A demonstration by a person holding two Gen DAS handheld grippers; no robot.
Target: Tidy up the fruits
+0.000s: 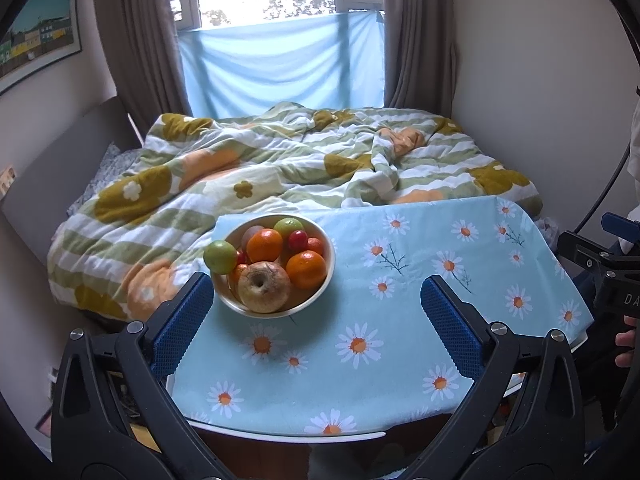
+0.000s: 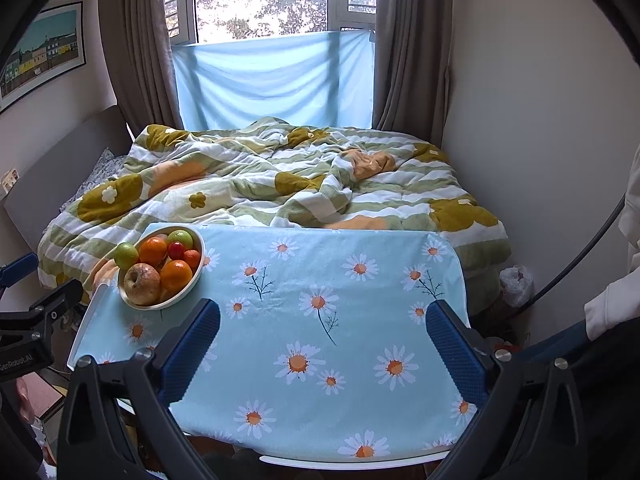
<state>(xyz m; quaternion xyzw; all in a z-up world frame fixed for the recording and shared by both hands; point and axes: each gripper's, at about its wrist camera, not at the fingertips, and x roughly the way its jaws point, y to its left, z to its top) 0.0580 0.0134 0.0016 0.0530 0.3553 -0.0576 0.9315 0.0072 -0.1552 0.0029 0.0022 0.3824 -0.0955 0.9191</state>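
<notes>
Left wrist view, left claw [image 1: 316,304] spread wide beside fruit bowl [image 1: 326,268], right claw [image 2: 324,328] likewise apart, holding nothing

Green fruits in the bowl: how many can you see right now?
2. One green fruit perches on the bowl's left rim; the other green fruit sits at the back, behind the oranges. More may be buried beneath the pile.

Colours and patterns
Pale blue daisy-print cloth [image 2: 320,280] on the surface; cream bowl [image 1: 326,280] with orange, green, red fruit; green-striped floral quilt [image 1: 280,160].
</notes>
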